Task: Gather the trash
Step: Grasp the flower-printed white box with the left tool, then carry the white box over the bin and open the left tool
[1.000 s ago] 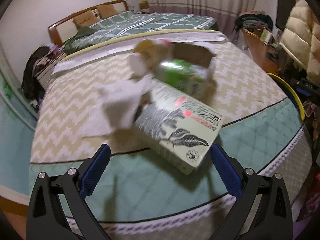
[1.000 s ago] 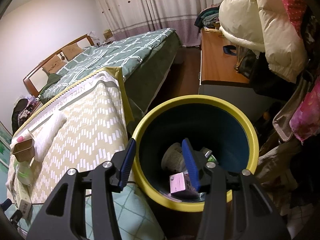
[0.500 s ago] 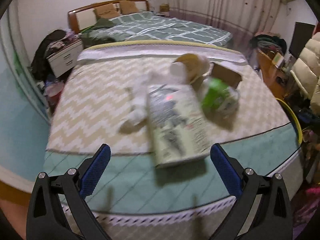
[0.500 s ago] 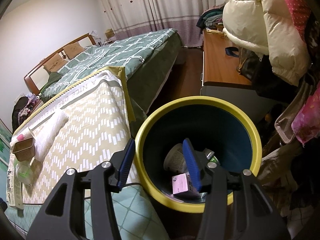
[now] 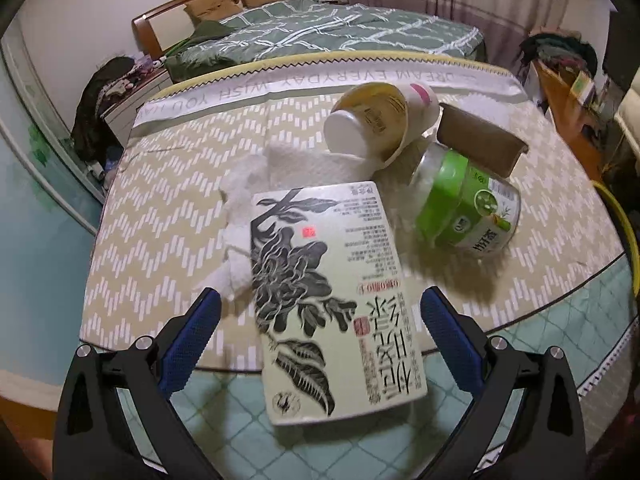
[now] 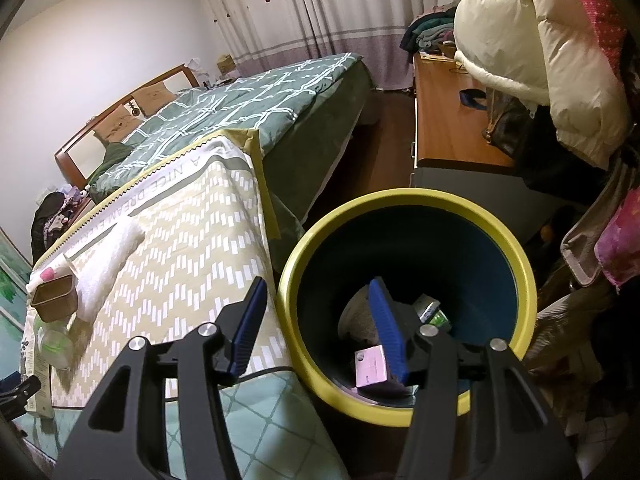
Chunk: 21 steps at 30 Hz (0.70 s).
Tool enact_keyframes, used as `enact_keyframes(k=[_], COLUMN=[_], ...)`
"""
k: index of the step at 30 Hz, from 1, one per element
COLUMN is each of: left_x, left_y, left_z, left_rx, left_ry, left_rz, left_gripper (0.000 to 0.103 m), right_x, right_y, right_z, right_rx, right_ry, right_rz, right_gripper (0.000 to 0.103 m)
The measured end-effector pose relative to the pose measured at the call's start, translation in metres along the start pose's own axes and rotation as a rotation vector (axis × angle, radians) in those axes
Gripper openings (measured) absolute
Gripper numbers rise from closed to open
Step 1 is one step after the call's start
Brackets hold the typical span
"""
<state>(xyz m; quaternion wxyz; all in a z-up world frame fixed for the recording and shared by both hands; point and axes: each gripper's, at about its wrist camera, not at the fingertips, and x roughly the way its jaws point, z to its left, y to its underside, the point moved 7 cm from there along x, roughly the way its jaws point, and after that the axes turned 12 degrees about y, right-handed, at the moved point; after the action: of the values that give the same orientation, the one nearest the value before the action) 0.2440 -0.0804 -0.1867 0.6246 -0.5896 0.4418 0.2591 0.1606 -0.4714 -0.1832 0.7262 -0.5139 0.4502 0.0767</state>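
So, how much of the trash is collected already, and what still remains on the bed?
Done: the yellow-rimmed bin already holds a few pieces, including a small pink box.
In hand: nothing. The right gripper is open at the bin's rim; the left gripper is open around the tea box.
Left: tea box, green jar, paper cups, brown tray, white tissue.

A home bedroom: a made bed point(image 5: 328, 36) with wooden headboard point(image 5: 216, 0) lies beyond the fingers, curtains point(image 6: 312, 12) behind, clothes point(image 6: 532, 52) heaped right.
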Motion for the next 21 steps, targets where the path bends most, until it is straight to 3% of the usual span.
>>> enact_keyframes(k=[3,9,21], left_x=[0.007,0.019,-0.009], left_y=[-0.001,-0.003,0.008], left_z=[-0.001,0.004,0.006], left_rx=[0.015,0.017,0.038], left_ry=[0.001,0.01,0.057], left_rz=[0.017,0.047,0.0], left_gripper=[0.097,0.077,0.072], right_x=[0.001,0.001,0.003], right_y=[0.0,0.0,0.0], right_z=[0.001,0.003,0.003], right_rx=[-0.001,-0.008,0.0], right_ry=[-0.003,-0.01,-0.019], right_rz=[0.003,0.005,0.01], right_gripper=[0.051,0.051,0.051])
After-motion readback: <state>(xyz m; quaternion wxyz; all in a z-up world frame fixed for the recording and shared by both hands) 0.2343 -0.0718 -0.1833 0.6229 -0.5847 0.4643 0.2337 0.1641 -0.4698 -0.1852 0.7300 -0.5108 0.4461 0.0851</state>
